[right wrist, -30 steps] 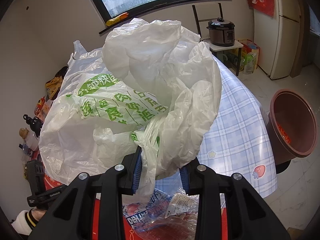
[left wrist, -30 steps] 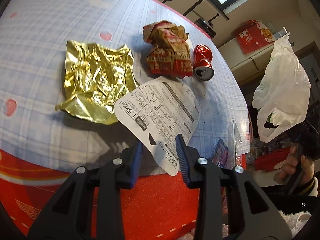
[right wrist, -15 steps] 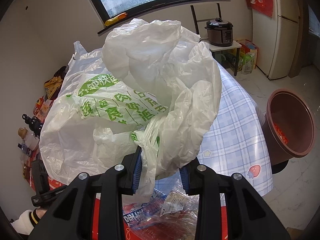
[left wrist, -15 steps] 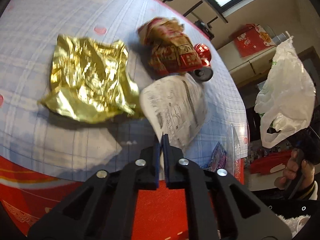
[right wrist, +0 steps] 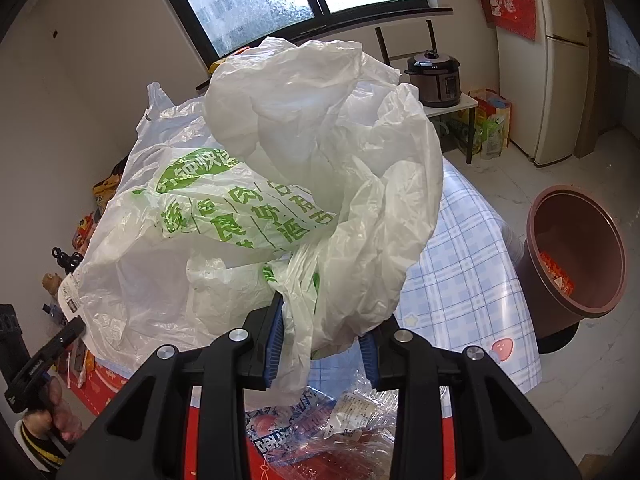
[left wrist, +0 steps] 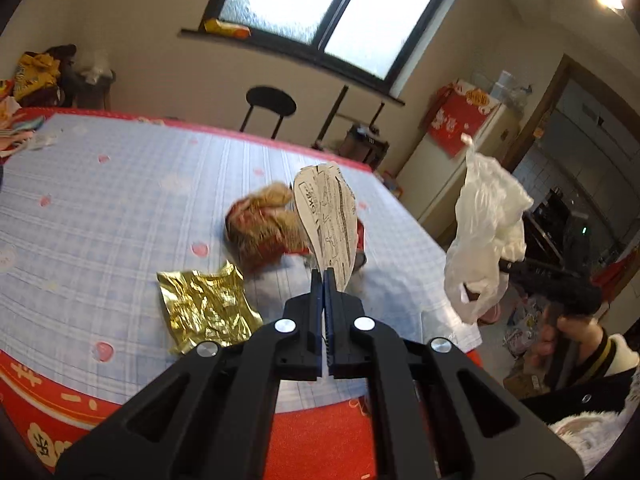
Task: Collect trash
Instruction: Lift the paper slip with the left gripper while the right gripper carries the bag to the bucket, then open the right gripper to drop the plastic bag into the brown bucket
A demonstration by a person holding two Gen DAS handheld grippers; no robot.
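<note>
Gold foil wrapper (left wrist: 206,310) and crumpled red wrapper (left wrist: 260,232) on checked tablecloth (left wrist: 100,216)

Left tool (left wrist: 323,276): jaws fully closed, pads pinching the lower edge of a printed paper sheet (left wrist: 330,220), which stands upright above the fingertips. Right tool (right wrist: 320,332): jaws partly apart, clamped on the bunched neck of a white plastic bag (right wrist: 280,184). A hand (left wrist: 576,332) with a striped cuff grips the right tool's handle.
</note>
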